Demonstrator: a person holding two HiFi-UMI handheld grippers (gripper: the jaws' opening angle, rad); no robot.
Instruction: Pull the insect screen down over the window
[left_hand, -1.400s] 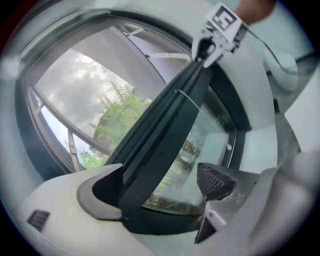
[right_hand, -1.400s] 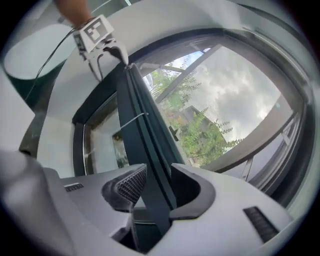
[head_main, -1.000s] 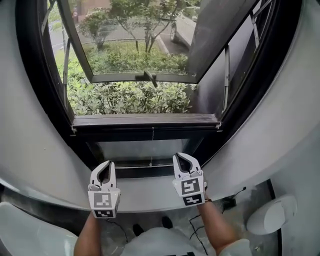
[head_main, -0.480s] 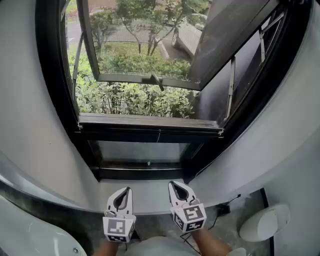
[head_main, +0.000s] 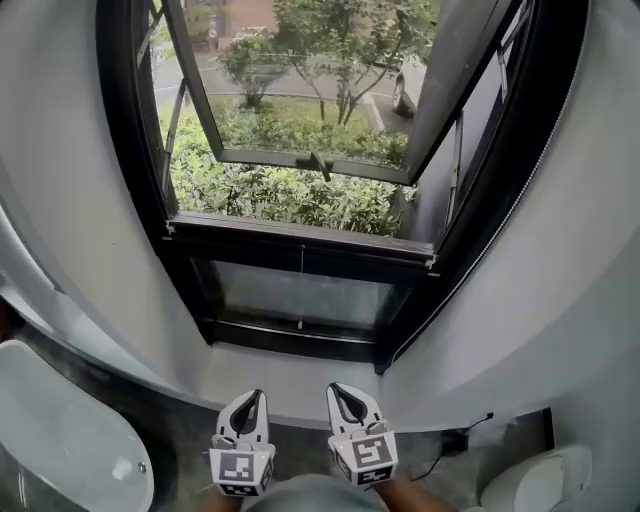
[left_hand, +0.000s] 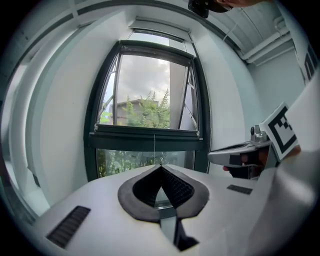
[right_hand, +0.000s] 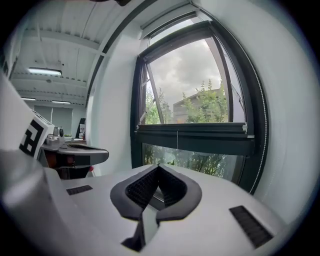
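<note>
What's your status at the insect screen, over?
Left gripper, right gripper shut, empty, short of the window. Screen's pull bar seemingly down atop the lower pane, cord hanging; mesh indiscernible. Nothing in the way.

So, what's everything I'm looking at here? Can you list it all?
Window frame: one, black, set in the pale wall.
Open sash: one, black-framed, tilted outward at the top.
Handle: one, dark, on the sash's lower edge.
Lower pane: one, clear glass, under the crossbar.
Thin cord: one, pale, hanging from the crossbar's middle.
Sill: one, light grey, below the window.
Shrubs: many, green, outside.
Car: one, pale, parked outside.
Cable: one, black, on the floor at right.
Left gripper: one, white, fingers shut and empty, just short of the sill.
Right gripper: one, white, fingers shut and empty, beside the left one.
</note>
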